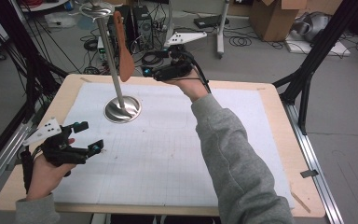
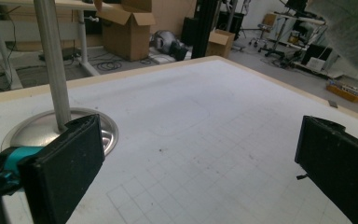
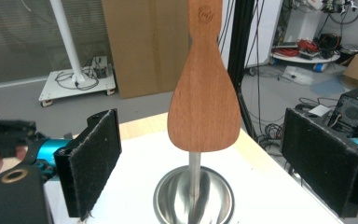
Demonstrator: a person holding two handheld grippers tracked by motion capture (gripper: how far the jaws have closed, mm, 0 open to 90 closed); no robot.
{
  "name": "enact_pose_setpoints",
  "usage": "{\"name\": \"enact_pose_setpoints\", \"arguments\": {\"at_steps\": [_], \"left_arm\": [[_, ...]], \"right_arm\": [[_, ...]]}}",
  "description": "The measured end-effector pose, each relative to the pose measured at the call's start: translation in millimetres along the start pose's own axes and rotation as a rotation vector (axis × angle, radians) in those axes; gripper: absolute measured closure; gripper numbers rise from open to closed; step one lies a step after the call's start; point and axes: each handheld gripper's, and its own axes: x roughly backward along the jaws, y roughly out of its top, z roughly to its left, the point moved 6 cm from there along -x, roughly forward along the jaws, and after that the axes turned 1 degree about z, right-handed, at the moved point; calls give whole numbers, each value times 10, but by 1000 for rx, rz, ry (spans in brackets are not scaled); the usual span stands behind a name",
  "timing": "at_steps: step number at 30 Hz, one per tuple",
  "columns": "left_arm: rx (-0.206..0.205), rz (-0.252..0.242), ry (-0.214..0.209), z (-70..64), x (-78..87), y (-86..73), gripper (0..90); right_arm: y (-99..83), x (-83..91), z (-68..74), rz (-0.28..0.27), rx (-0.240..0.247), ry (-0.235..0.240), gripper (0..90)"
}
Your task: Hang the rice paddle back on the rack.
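Right gripper (image 1: 145, 71), jaws wide open beside the hanging wooden spatula (image 1: 123, 46), could bump it and set it swinging off the stand (image 1: 116, 79).

Right gripper (image 1: 145, 71) is raised just beside the stand pole (image 1: 113, 65), jaws wide apart; left gripper (image 1: 89, 136) sits lower, well apart from it, jaws spread.

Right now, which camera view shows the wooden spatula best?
The right gripper view: the wooden spatula hangs large and sharp, blade down, between the open jaws. The high view shows it small, hanging beside the steel stand. In the left gripper view I cannot find it.
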Motion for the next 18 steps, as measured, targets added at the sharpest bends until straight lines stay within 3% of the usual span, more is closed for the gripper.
{"name": "enact_pose_setpoints", "arguments": {"at_steps": [18], "left_arm": [[5,5,7,-11,-33,-29,17]], "right_arm": [[-383,334,129,21,-2,-5,115]]}}
